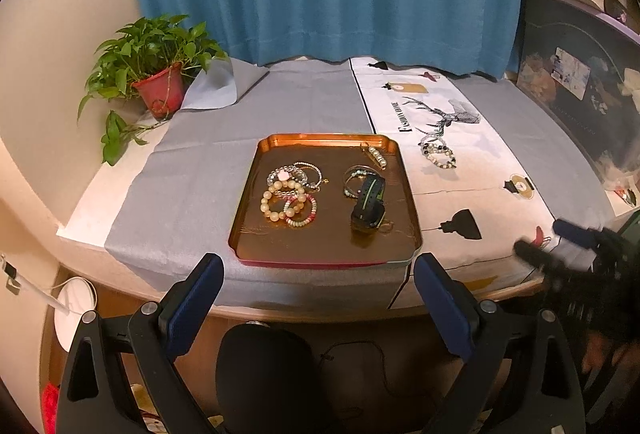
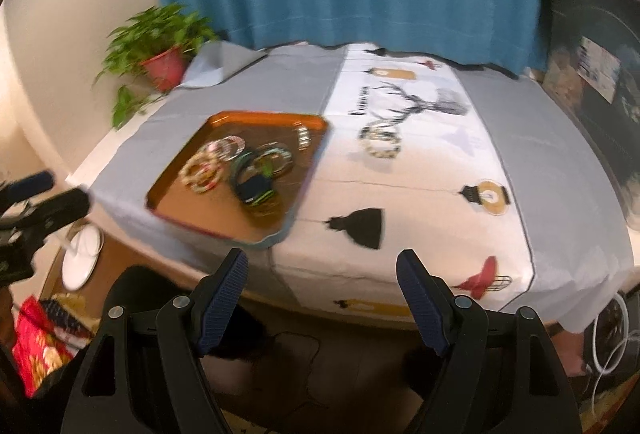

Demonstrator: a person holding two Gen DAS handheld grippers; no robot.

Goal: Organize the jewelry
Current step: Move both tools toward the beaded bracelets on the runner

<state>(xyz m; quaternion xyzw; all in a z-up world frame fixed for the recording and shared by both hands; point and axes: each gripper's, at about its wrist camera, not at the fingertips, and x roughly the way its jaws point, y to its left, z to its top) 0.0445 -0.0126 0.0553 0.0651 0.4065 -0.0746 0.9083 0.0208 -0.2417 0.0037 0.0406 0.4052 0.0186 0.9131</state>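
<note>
A: Near end first. Left claw point(image 1: 318, 274) spread wide, nothing between the pads, hanging off the front edge of the bench point(image 1: 192, 169). Right claw point(image 2: 322, 268) also spread and empty, same edge, further right.

B: Which one's closer to the loose piece?

A: Right, I'd say. The stray beaded bracelets point(image 2: 380, 141) lie on the white printed runner point(image 2: 424, 209), ahead of the right claw and slightly right of its centreline. From the left claw they're up and well off to the right point(image 1: 438, 153), beyond the tray's right rim.

B: Long axis?

A: Roughly two overlapping loops, flat, stretched along the near-far line in the left view. Right view is motion-blurred, can't confirm.

B: Tray contents?

A: Copper tray point(image 1: 240, 230) sits dead ahead of the left claw, at the bench edge. Left half: cluster of bead bracelets point(image 1: 290, 195), touching and overlapping. Right half: black-green watch band point(image 1: 369, 207) standing on edge, thin bangles point(image 1: 354, 179) just behind it, a small pearl piece point(image 1: 378, 155) at the far right corner.

B: So the move?

A: Likely right claw forward to the strays, then left into the tray.
</note>
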